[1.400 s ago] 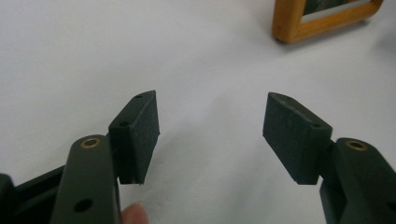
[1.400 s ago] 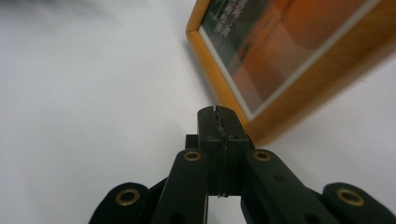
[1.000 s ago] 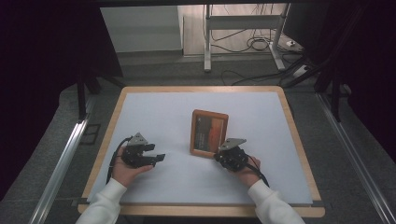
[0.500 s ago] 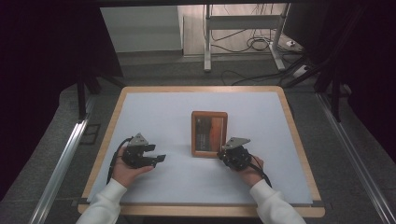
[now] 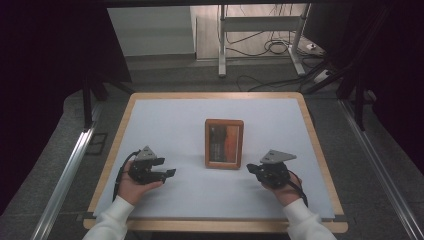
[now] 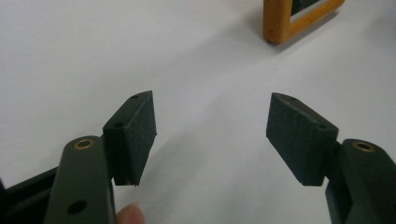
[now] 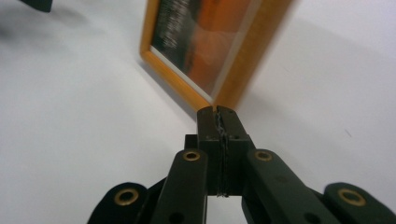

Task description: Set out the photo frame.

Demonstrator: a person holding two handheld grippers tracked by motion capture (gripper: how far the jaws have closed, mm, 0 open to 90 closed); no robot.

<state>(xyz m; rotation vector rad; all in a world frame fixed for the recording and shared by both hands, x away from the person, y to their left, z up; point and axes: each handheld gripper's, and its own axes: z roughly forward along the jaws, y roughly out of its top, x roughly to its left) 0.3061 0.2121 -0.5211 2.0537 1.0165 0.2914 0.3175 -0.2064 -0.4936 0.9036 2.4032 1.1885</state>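
Note:
A wooden picture frame (image 5: 224, 143) with a dark and orange picture lies on the white table top (image 5: 190, 120), near the middle. My right gripper (image 5: 251, 168) sits just right of the frame's near right corner, its jaws shut with nothing between them. In the right gripper view the shut tips (image 7: 218, 113) point at the frame's corner (image 7: 210, 42) with a small gap. My left gripper (image 5: 169, 173) rests left of the frame, open and empty. The left gripper view has its pads (image 6: 135, 135) wide apart over bare table, with the frame's corner (image 6: 299, 18) far off.
The table has a wooden rim (image 5: 320, 150). A dark floor with cables (image 5: 270, 47) and a metal stand (image 5: 222, 45) lies beyond the far edge. Rails (image 5: 65, 175) run along both sides. The person's white sleeves (image 5: 112, 222) come in from the bottom.
My right gripper has drawn back to the right, away from the frame's near edge, still shut. The left gripper has stayed where it was.

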